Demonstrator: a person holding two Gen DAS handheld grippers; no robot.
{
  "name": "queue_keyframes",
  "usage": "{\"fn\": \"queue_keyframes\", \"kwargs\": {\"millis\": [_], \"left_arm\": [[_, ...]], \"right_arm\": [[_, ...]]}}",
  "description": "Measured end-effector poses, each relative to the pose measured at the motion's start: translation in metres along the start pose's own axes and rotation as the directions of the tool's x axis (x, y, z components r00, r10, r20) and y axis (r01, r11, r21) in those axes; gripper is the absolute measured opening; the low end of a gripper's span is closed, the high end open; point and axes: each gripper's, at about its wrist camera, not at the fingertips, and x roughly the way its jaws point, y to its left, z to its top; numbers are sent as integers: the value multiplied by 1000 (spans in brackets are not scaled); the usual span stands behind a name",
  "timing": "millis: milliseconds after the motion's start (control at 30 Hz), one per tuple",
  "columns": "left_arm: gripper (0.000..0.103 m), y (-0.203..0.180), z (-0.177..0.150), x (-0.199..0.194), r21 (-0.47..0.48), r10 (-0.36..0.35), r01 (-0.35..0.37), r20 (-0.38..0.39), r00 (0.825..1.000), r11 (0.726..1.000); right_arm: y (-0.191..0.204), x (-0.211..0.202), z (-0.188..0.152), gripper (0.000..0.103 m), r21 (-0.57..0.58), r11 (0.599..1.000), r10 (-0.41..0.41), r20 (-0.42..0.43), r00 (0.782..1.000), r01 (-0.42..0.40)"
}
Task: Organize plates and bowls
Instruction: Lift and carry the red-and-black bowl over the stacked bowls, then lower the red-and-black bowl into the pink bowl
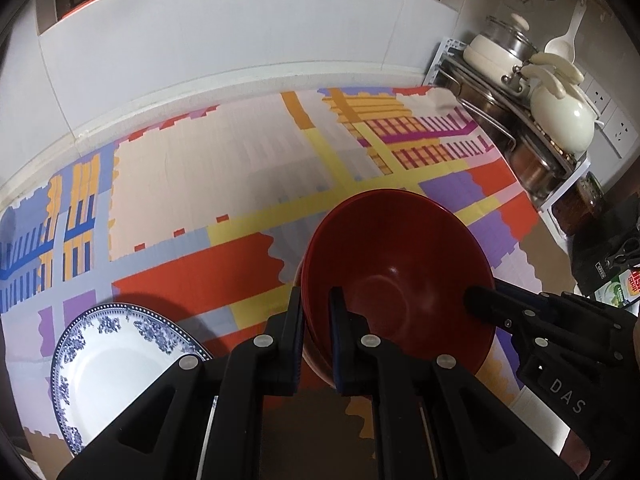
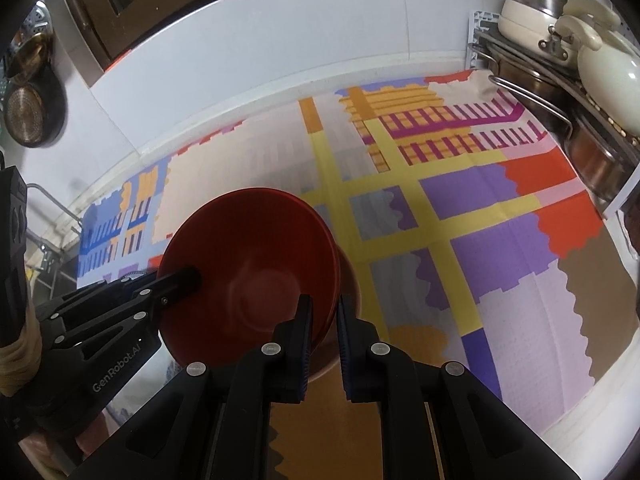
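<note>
Over colourful cloth [image 1: 200,160], left gripper [image 1: 316,336] and right gripper [image 2: 322,340] clamp red bowls' [image 1: 396,272] opposite rims.

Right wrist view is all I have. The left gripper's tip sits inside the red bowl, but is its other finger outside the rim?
Observer: Yes. In the left wrist view the left gripper straddles the rim of the red bowl, with one finger inside and one outside.
Operator: Is anything lying on the cloth past that gripper? It blocks my view there.
Observer: A blue-and-white plate lies flat on the patterned cloth, on the outer side of the left gripper. Part of it is hidden behind the gripper, and nothing rests on the part that shows.
</note>
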Motion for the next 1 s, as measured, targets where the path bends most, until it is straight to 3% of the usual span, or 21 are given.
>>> {"fn": "queue_keyframes", "kwargs": {"millis": [400, 800, 1000], "left_arm": [[12, -5, -5, 14, 31, 24, -23, -29, 999, 999], [13, -4, -7, 21, 33, 4, -2, -54, 999, 999], [18, -4, -6, 19, 36, -8, 10, -48, 999, 999]], "right_arm": [[-5, 11, -6, 14, 7, 1000, 2, -38, 999, -2], [-10, 21, -10, 14, 19, 1000, -8, -63, 998, 9], [-9, 22, -10, 15, 14, 1000, -14, -64, 998, 15]]}}
